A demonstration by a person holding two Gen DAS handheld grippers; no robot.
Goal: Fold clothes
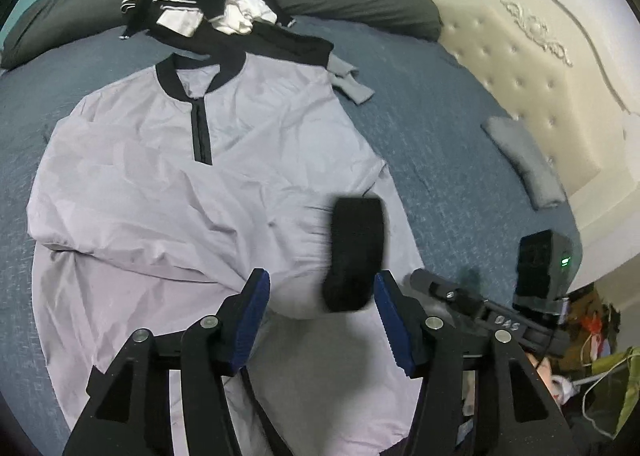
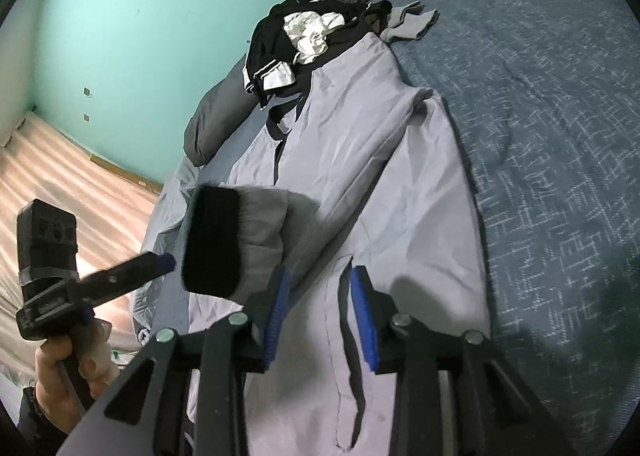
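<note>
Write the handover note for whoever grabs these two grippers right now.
Left gripper: open, holding nothing, over the pale lilac jacket with black collar and zip.
Right gripper: open, empty, over the same jacket.
Jacket lies front up on the blue bedspread; its black-cuffed sleeve is across the body, blurred, near both grippers.
Heap of black and white clothes waits by the dark grey pillow; a folded grey garment lies near the headboard.
Done: jacket spread, one sleeve in. Left: remaining folds, then the heap.

Both grippers, left gripper (image 1: 322, 316) and right gripper (image 2: 320, 310), have black angular linkages, silver round screws and ribbed blue finger pads (image 2: 363, 320).
</note>
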